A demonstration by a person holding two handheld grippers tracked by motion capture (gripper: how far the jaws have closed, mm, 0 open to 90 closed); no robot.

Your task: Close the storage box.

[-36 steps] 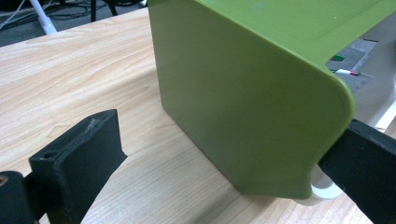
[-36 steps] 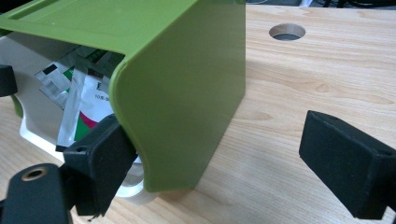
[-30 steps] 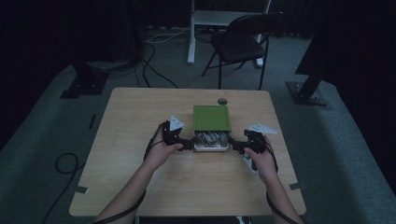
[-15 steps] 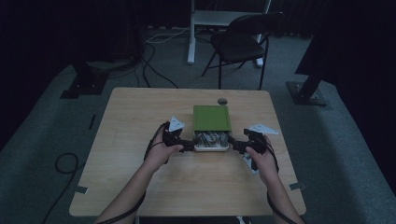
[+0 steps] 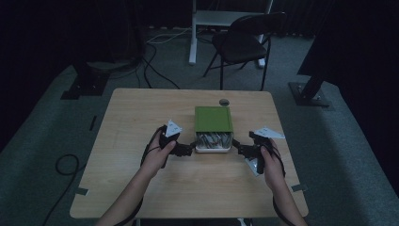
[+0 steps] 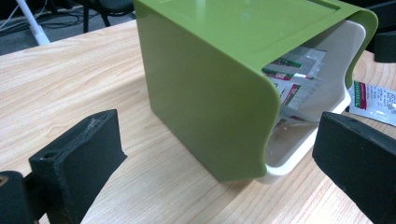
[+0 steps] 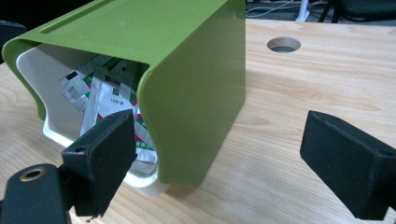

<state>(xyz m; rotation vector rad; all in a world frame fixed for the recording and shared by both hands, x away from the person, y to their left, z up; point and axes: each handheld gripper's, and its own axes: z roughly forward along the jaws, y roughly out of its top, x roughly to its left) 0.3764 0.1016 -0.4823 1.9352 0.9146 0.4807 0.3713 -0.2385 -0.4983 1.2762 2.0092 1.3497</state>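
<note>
1. High view: the wooden tabletop (image 5: 141,188) fills the middle of the room, with a round hole (image 5: 224,101) near its far edge and a dark folding chair (image 5: 244,42) on the floor beyond it.
2. The green box cover (image 5: 213,118) sits at the centre of the tabletop, slightly toward the far side. It is a smooth, rounded shell over a white drawer (image 5: 212,148), which sticks out from its near end toward the person.
3. The drawer holds a pile of small printed sachets (image 7: 100,100), white with red and green markings, lying loosely against each other.
4. The left claw (image 5: 188,149), held in the person's left hand (image 5: 157,153), lies low on the tabletop just beside the drawer's left front corner. In the left gripper view its jaws stand wide apart, with the box's green side wall between them and neither pad touching it.
5. The right claw (image 5: 238,149), held in the right hand (image 5: 272,162), sits just beside the drawer's right front corner. In the right gripper view its jaws are also spread wide, gripping nothing; one pad is in front of the drawer's opening, the other over bare wood.
6. One loose sachet (image 6: 376,95) lies flat on the tabletop beside the drawer, seen in the left gripper view.
</note>
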